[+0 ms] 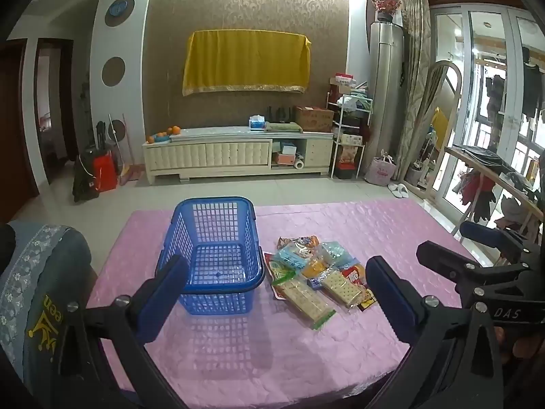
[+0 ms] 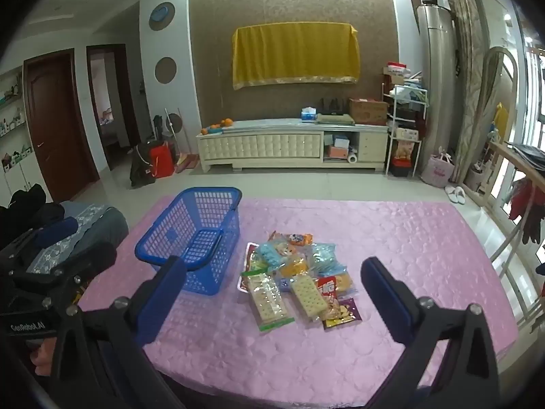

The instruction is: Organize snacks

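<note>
Two grippers are in view, both held above the near edge of the tabletop (image 1: 340, 358), which is covered in a pink quilted cloth. The left gripper (image 1: 276, 303) stands with its jaws spread wide and nothing between them; its blue pads frame the near end of the basket and the snack pile without touching either. The right gripper (image 2: 272, 300) is likewise spread wide and holds nothing; the snack pile lies ahead of it, between its two fingers as seen from the right wrist.

One blue plastic basket (image 1: 218, 248) with latticed walls sits on the tabletop, left of centre. It is upright and no snack is visible inside it. Its handle is folded down along the rim.

Just beside the basket, on its right, lies a loose heap of snacks (image 2: 289, 272). Items overlap one another. Two clear-wrapped cracker packs (image 2: 269, 300) lie nearest the grippers, side by side. A red packet (image 2: 327, 289) and a purple-edged packet (image 2: 340, 313) sit at the right of the heap. Light blue wrappers (image 2: 272, 252) and an orange packet (image 2: 299, 238) lie at the far side. The basket and the heap do not appear to touch.

A fabric-covered chair back (image 1: 37, 289) stands at the left edge of the tabletop. The other gripper's body shows at the side of each wrist view.
</note>
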Motion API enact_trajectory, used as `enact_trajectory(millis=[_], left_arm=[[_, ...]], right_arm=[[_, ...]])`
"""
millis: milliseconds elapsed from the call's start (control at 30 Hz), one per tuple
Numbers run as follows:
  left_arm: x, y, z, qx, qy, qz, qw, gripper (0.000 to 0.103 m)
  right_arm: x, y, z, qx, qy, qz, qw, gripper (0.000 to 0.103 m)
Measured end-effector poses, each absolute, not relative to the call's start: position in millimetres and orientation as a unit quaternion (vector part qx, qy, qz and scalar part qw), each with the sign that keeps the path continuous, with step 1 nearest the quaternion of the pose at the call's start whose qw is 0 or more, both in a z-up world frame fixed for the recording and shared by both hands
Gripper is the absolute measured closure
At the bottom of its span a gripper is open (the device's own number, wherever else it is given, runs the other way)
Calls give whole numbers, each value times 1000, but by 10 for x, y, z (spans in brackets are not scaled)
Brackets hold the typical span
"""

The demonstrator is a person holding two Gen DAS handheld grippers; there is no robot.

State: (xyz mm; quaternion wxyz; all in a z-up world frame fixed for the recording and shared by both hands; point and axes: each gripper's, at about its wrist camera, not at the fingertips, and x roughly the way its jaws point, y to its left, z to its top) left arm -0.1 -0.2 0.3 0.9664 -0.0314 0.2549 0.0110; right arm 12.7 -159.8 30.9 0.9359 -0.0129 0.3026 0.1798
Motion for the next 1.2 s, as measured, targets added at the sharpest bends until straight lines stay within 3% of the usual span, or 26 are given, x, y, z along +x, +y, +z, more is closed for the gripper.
enact_trajectory(millis=[1200], left_arm=[[-52,13,-31,-37,266,8,963,0]], right_arm=[[65,-1543,280,-3,322,205,924,0]])
